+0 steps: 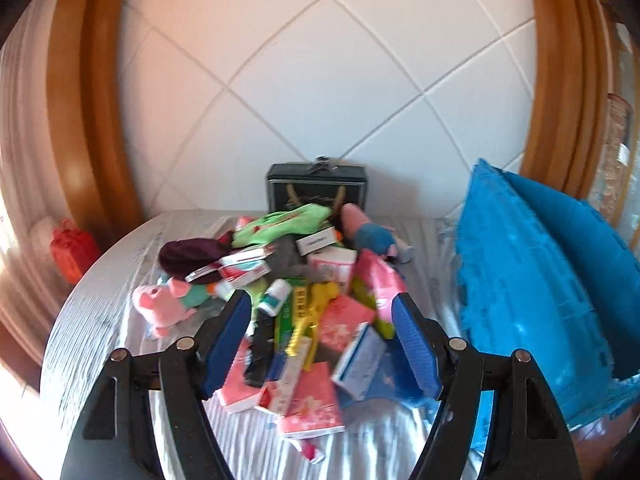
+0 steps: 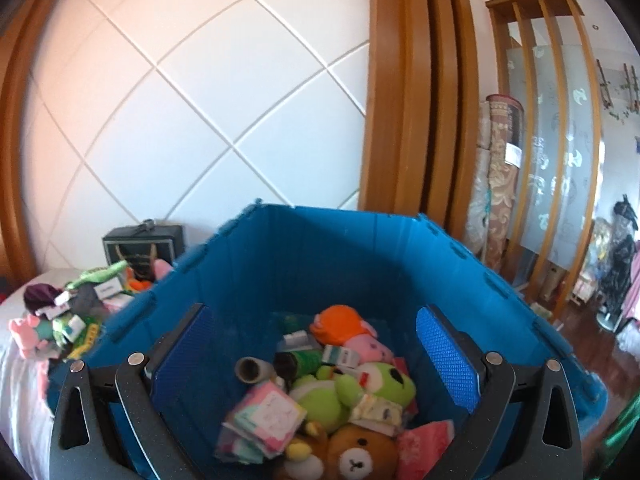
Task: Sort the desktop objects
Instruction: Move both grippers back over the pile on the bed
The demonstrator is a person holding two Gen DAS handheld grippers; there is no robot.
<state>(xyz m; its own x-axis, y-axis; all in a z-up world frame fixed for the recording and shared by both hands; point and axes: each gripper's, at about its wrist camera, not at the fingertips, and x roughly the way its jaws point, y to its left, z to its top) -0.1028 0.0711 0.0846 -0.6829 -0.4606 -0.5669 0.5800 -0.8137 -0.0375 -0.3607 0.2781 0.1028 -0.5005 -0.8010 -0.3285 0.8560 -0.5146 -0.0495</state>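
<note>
A mixed pile (image 1: pixel 304 280) of pink packets, small boxes, a white bottle (image 1: pixel 276 296), cloths and a pink pig plush (image 1: pixel 160 304) lies on the cloth-covered table (image 1: pixel 92 320). My left gripper (image 1: pixel 320 300) hovers open over the near side of the pile, nothing between its blue pads. To its right stands the blue bin (image 1: pixel 540 280). In the right wrist view my right gripper (image 2: pixel 314 312) is open over the blue bin (image 2: pixel 340 260), holding nothing. Below it lie a green plush (image 2: pixel 340 396), a brown bear (image 2: pixel 356 460), an orange plush (image 2: pixel 340 320), a cardboard tube (image 2: pixel 252 370) and pink packs.
A dark box (image 1: pixel 316 188) stands against the tiled wall behind the pile. A red object (image 1: pixel 72 248) sits off the table's left edge. Wooden frames flank the wall. A rolled carpet (image 2: pixel 500 180) and a glass partition stand to the right of the bin.
</note>
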